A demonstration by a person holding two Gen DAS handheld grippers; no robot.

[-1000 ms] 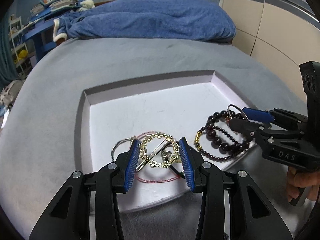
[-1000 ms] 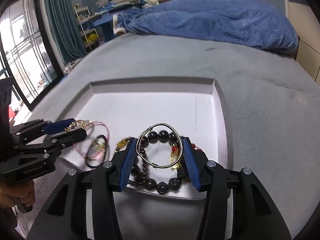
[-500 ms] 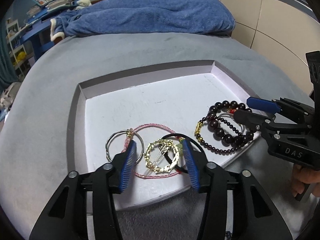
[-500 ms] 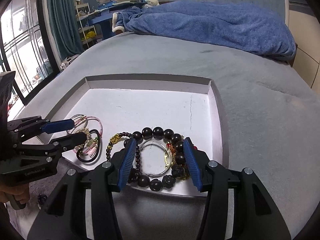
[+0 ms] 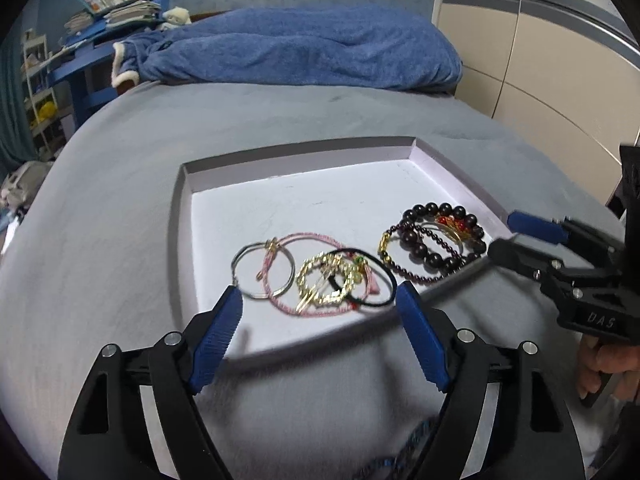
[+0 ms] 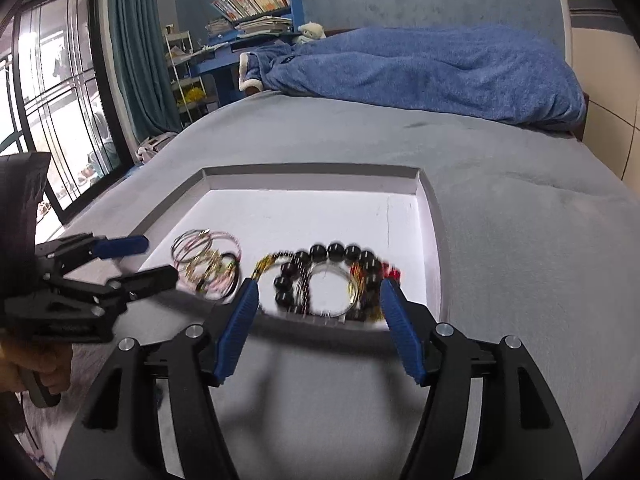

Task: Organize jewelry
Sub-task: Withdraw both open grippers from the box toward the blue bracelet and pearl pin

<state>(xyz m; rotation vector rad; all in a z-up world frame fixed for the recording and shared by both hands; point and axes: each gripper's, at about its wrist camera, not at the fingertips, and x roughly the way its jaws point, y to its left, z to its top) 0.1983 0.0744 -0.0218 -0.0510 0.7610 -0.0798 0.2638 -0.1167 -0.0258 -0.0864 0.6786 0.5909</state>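
A shallow white tray (image 5: 304, 200) lies on the grey bed, and it also shows in the right wrist view (image 6: 312, 216). At its near left lies a pile with a gold chain ring (image 5: 326, 284), a pink cord bracelet (image 5: 308, 236), a silver ring (image 5: 244, 264) and a black band (image 5: 380, 280). At its near right lie dark bead bracelets (image 5: 436, 240), also seen in the right wrist view (image 6: 328, 276). My left gripper (image 5: 320, 312) is open and empty just in front of the pile. My right gripper (image 6: 318, 304) is open and empty just in front of the beads.
A blue blanket (image 5: 296, 52) lies across the far end of the bed. A blue shelf with books (image 6: 256, 12) and a window with a curtain (image 6: 60, 92) stand at the left. Cabinet doors (image 5: 540, 60) stand at the right. A dark cord (image 5: 404, 452) lies by my left gripper.
Both grippers have opened wide and pulled back out of the tray. The gold chain ring and the silver ring that they held now lie in the tray.
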